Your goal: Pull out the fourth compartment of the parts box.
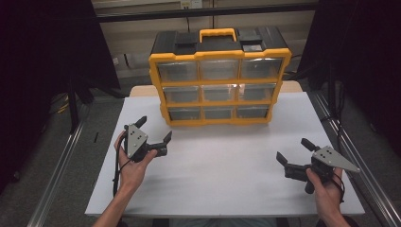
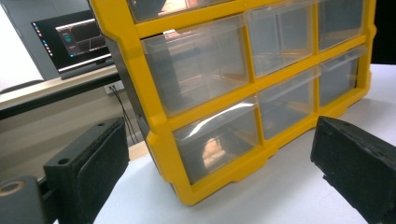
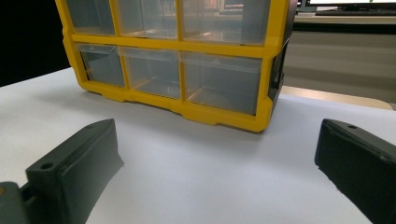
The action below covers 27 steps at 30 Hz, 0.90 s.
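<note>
A yellow and black drawer organizer (image 1: 218, 78) with several clear plastic drawers stands at the back middle of the white table (image 1: 222, 170). All its drawers look closed. My left gripper (image 1: 154, 129) is open, held above the table in front of the organizer's lower left corner (image 2: 187, 186). A small pale object (image 2: 212, 149) shows inside the bottom left drawer. My right gripper (image 1: 294, 150) is open at the right, low over the table, facing the organizer (image 3: 187, 60) from a distance. Nothing is between either pair of jaws.
A yellow carry handle (image 1: 217, 34) and black latches top the organizer. Metal rails (image 1: 61, 156) run along both sides of the table. A monitor (image 2: 74, 39) stands on a desk behind the organizer's left side.
</note>
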Available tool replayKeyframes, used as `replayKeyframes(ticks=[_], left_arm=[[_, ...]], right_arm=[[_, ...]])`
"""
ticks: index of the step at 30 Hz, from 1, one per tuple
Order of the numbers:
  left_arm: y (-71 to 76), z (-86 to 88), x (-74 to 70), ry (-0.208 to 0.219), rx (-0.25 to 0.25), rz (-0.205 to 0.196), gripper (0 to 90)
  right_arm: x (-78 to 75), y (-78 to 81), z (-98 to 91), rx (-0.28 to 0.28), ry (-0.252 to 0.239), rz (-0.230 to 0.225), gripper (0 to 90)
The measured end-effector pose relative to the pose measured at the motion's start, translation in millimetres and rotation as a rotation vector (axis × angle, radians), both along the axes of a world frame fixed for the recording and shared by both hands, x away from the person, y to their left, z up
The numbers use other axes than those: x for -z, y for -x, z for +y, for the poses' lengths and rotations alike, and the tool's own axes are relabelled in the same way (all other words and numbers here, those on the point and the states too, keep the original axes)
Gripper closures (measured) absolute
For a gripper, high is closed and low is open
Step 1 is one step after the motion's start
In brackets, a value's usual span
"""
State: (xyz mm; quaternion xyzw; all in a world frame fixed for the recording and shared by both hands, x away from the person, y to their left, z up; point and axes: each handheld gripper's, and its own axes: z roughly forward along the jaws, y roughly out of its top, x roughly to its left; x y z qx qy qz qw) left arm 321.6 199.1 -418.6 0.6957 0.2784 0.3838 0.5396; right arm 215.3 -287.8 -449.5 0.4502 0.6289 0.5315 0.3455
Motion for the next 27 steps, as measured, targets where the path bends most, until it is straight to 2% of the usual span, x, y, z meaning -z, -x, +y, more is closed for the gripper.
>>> replayKeyframes(ticks=[8,12,15,16,17,18,19,20,23,24,27], left_arm=[[-13.2,0.0,-5.9,-0.048,0.006,-0.039,3.8],[-18.9,-3.5,-10.2,-0.065,0.019,-0.032,3.8],[-21.9,-7.8,-19.5,-0.121,0.043,-0.053,3.8],[-21.9,-7.8,-19.5,-0.121,0.043,-0.053,3.8],[-22.9,-11.2,-25.2,-0.151,0.039,-0.071,3.7],[-22.9,-11.2,-25.2,-0.151,0.039,-0.071,3.2],[-24.6,-15.5,-30.1,-0.191,0.045,-0.091,2.9],[-24.6,-15.5,-30.1,-0.191,0.045,-0.091,3.0],[-27.3,-24.4,-36.3,-0.251,0.056,-0.126,2.9],[-27.3,-24.4,-36.3,-0.251,0.056,-0.126,2.9],[-29.7,-29.5,-38.5,-0.287,0.068,-0.143,2.9]], right_arm=[[0.1,-0.1,0.2,-0.001,0.003,0.0,0.0],[0.2,-0.2,0.2,-0.001,0.003,0.003,0.0],[0.2,0.2,-0.5,0.003,0.002,0.001,0.0],[0.2,0.2,-0.5,0.003,0.002,0.001,0.0],[0.1,0.3,-0.4,0.005,0.0,0.001,0.0],[0.1,0.3,-0.4,0.005,0.0,0.001,0.0],[0.2,0.3,-0.3,0.003,0.001,0.0,0.0],[0.3,0.0,-0.1,0.0,0.001,0.0,0.0],[0.3,0.0,0.1,-0.002,0.002,0.0,0.0],[0.3,0.0,0.1,-0.002,0.002,0.0,0.0],[0.3,0.2,-0.4,-0.003,-0.001,0.004,0.0]])
